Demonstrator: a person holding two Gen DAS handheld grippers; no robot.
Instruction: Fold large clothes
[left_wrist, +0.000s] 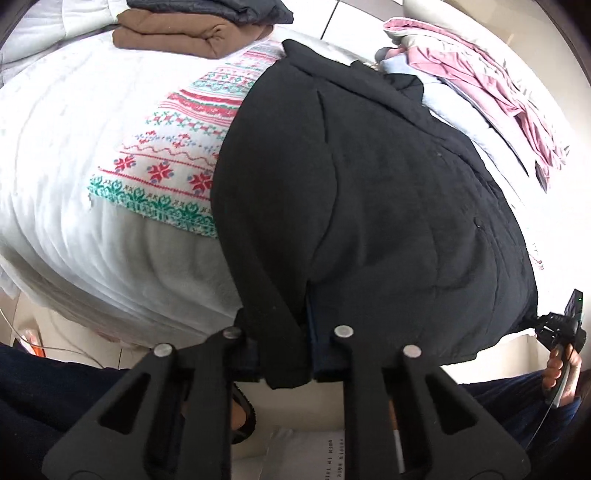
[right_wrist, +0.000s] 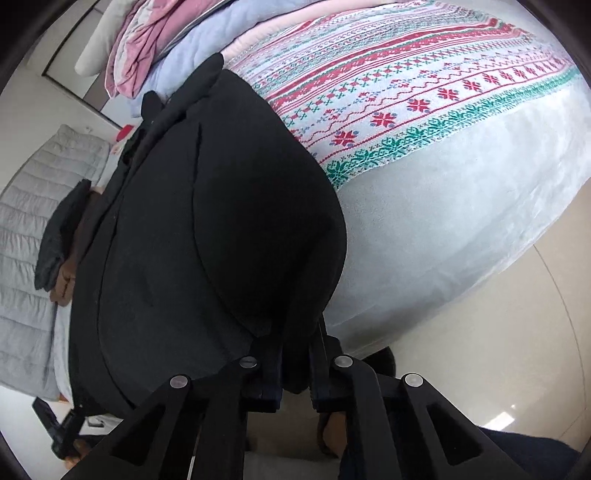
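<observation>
A large black garment (left_wrist: 388, 206) lies spread over the bed, on top of a patterned red, green and white blanket (left_wrist: 173, 155). My left gripper (left_wrist: 286, 354) is shut on the garment's near corner at the bed's front edge. My right gripper (right_wrist: 295, 380) is shut on the other near corner of the black garment (right_wrist: 192, 229), beside the patterned blanket (right_wrist: 424, 96). In the left wrist view the right gripper (left_wrist: 543, 325) shows at the far right, pinching the hem.
Folded brown (left_wrist: 173, 33) and dark clothes (left_wrist: 214, 9) sit at the bed's far left. A pile of pink (left_wrist: 491, 81) and light blue clothes lies at the far right. A grey quilted cover (right_wrist: 33, 221) lies beyond. Tiled floor (right_wrist: 498, 369) is below the bed edge.
</observation>
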